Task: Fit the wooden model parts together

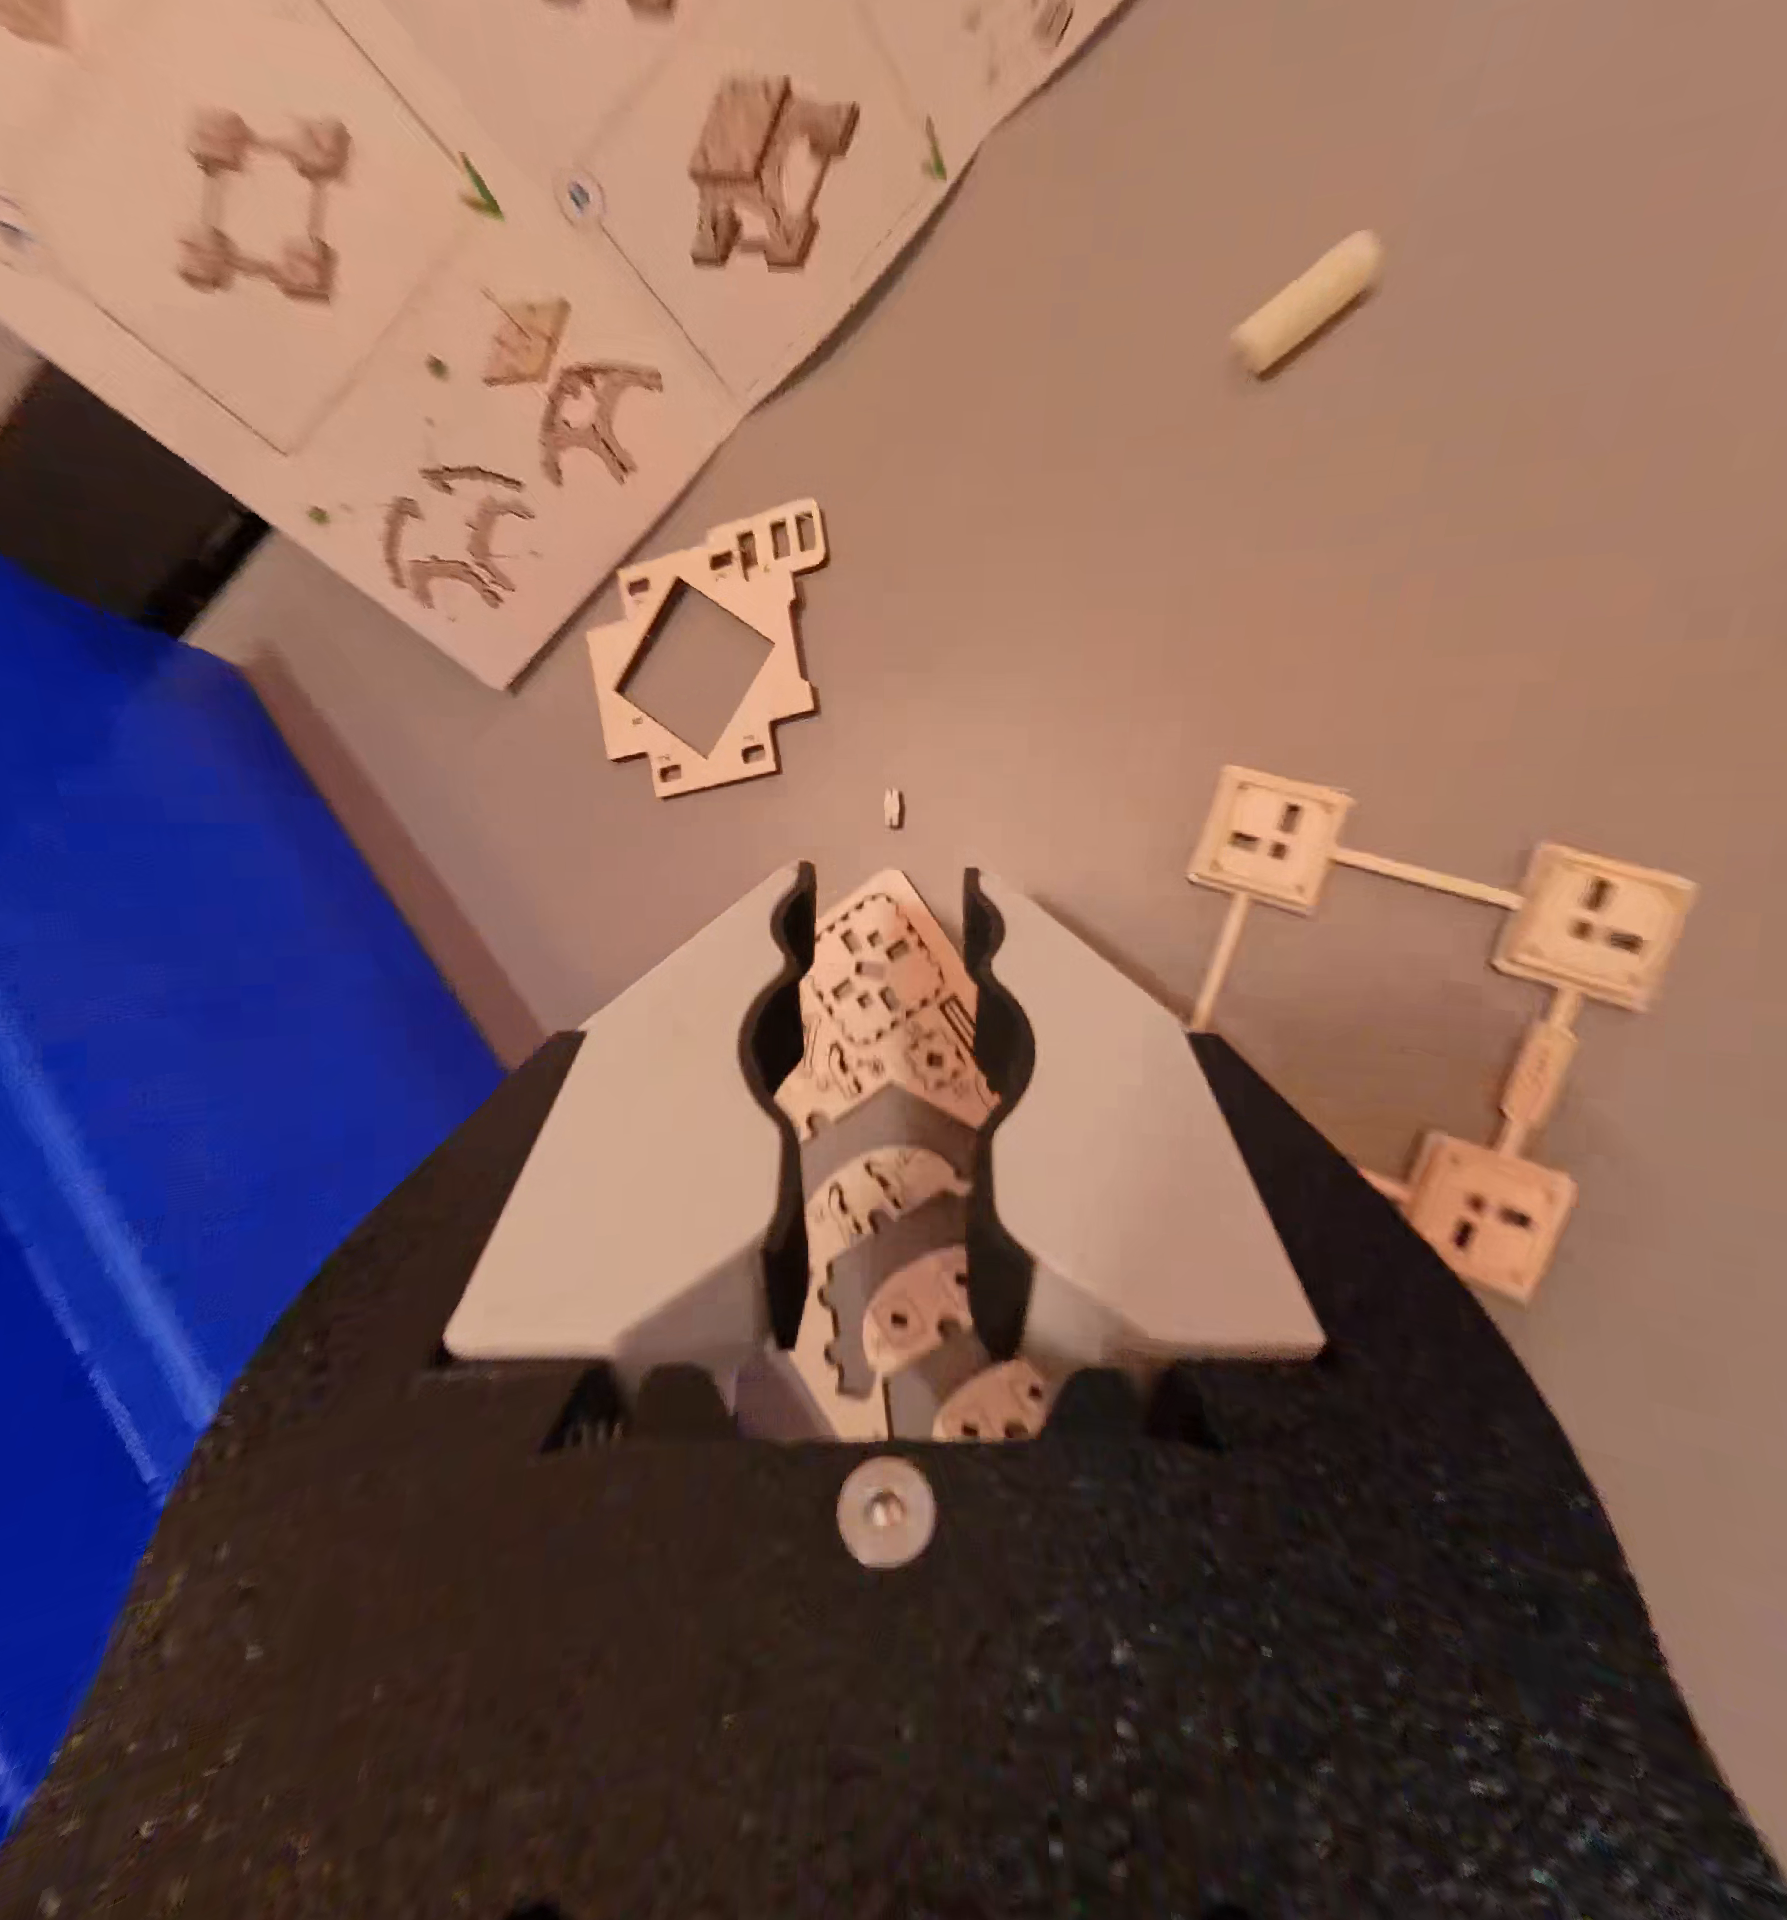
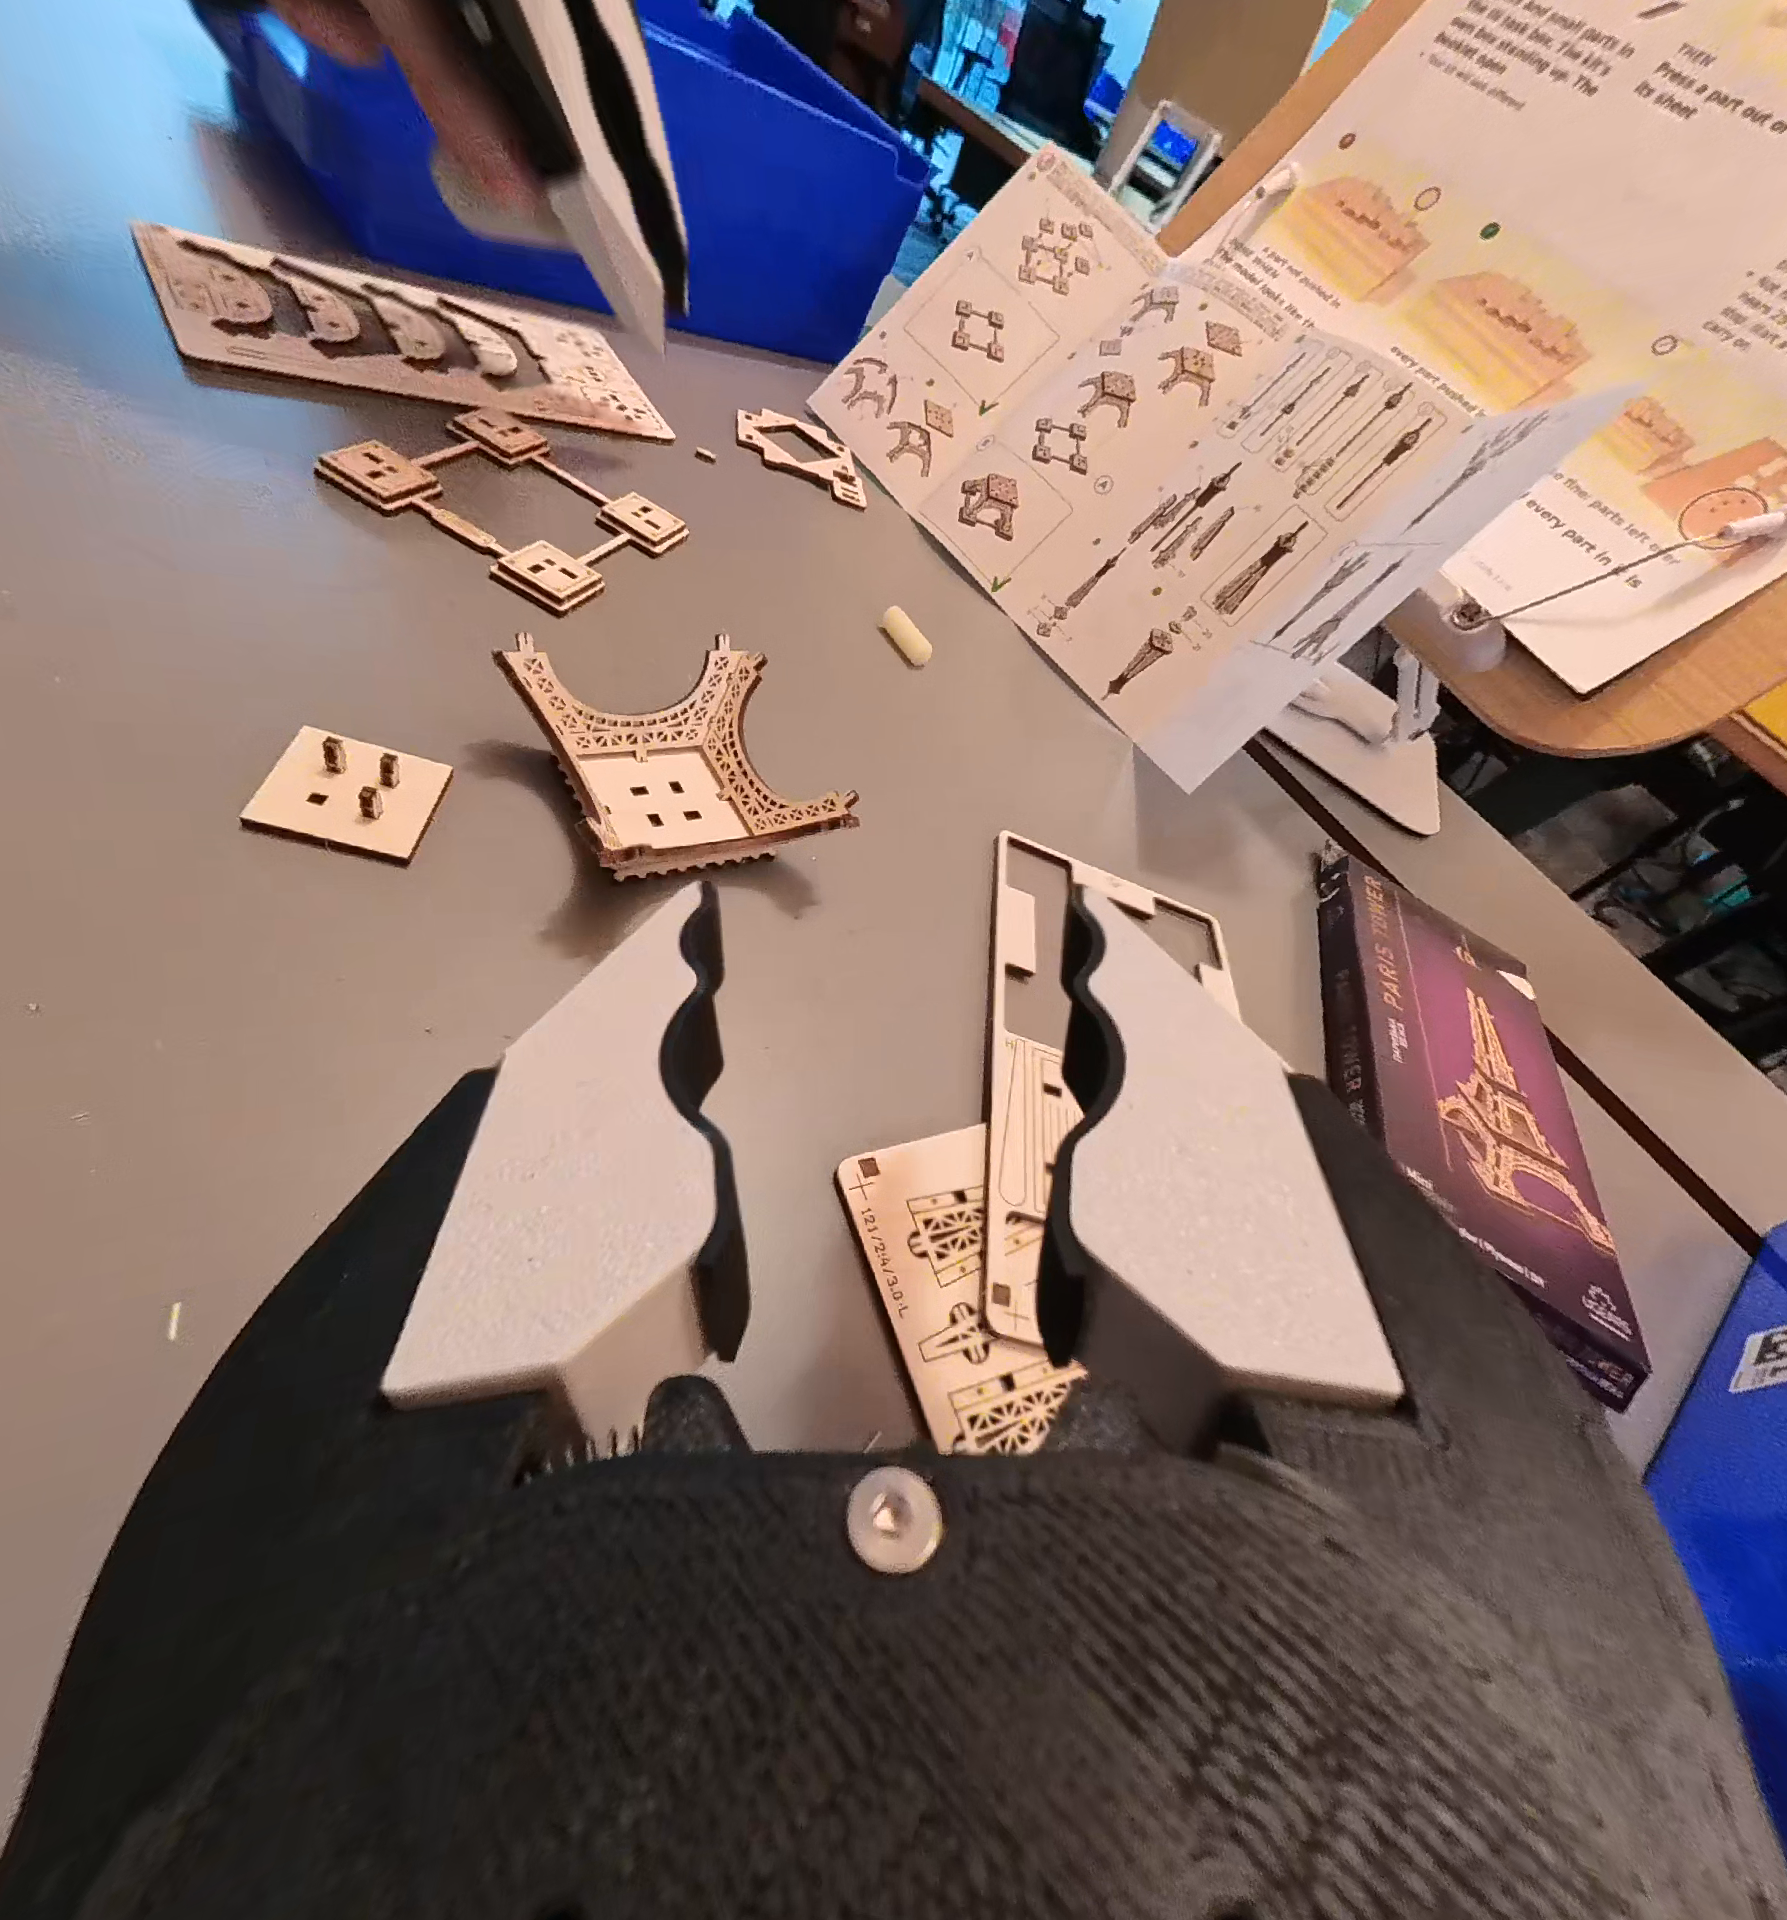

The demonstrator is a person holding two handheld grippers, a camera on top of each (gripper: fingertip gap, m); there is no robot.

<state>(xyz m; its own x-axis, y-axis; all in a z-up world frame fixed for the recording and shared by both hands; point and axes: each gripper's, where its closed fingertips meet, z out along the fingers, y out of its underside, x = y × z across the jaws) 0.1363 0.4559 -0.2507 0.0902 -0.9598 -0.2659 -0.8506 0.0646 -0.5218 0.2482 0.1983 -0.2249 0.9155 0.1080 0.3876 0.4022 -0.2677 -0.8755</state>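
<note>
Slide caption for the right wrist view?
Open right gripper hovers over wooden sheets, arched tower section ahead on the table.

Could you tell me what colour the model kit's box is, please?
The kit box is dark purple and black, with a pale tower picture; the right wrist view shows it best.

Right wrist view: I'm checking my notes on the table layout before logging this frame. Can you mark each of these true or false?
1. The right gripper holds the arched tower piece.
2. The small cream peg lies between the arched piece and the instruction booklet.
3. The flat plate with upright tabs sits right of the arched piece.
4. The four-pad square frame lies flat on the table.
1. False. The right gripper is open and empty; the arched tower piece lies on the table beyond its jaws.
2. True: small cream peg, instruction booklet.
3. False. The flat plate with upright tabs sits left of it.
4. True: four-pad square frame.
</note>
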